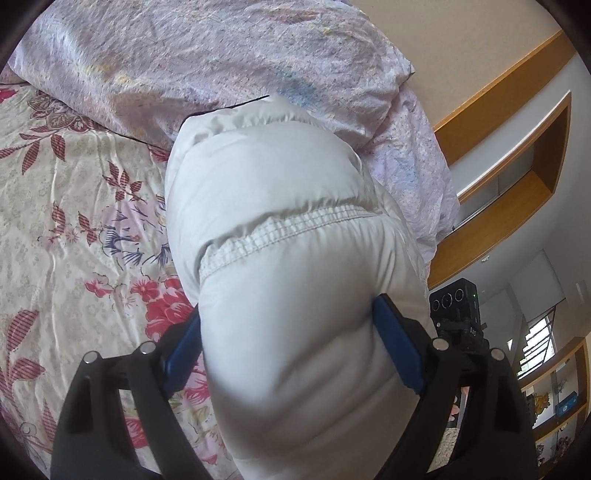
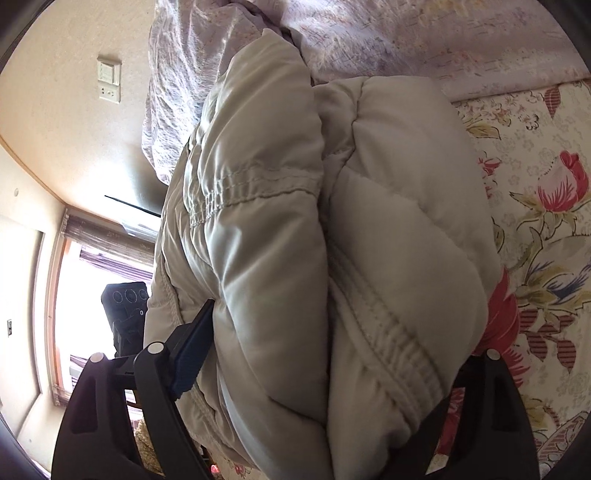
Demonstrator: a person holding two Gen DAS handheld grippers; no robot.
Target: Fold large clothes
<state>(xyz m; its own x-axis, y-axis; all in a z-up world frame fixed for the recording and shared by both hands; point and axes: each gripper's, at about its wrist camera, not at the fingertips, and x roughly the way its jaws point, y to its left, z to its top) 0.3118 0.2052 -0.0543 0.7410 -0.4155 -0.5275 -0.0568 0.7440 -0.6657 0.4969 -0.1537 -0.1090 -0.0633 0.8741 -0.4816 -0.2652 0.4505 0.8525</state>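
A puffy white quilted jacket [image 1: 280, 206] lies bunched on a floral bed sheet [image 1: 74, 206]. My left gripper [image 1: 291, 339] is shut on a thick fold of it, the blue pads [image 1: 397, 347] pressing both sides. In the right wrist view the same jacket [image 2: 332, 229] shows as two stacked padded layers. My right gripper [image 2: 332, 369] is shut on that thick bundle; its left blue pad [image 2: 192, 354] shows, and the right finger is mostly hidden behind the fabric.
A lilac crumpled duvet [image 1: 207, 55] lies along the far side of the bed, also in the right wrist view [image 2: 406, 33]. The other gripper's camera block [image 1: 458, 306] sits close on the right. Wooden wall shelves [image 1: 517, 177] and a window [image 2: 85, 280] lie beyond.
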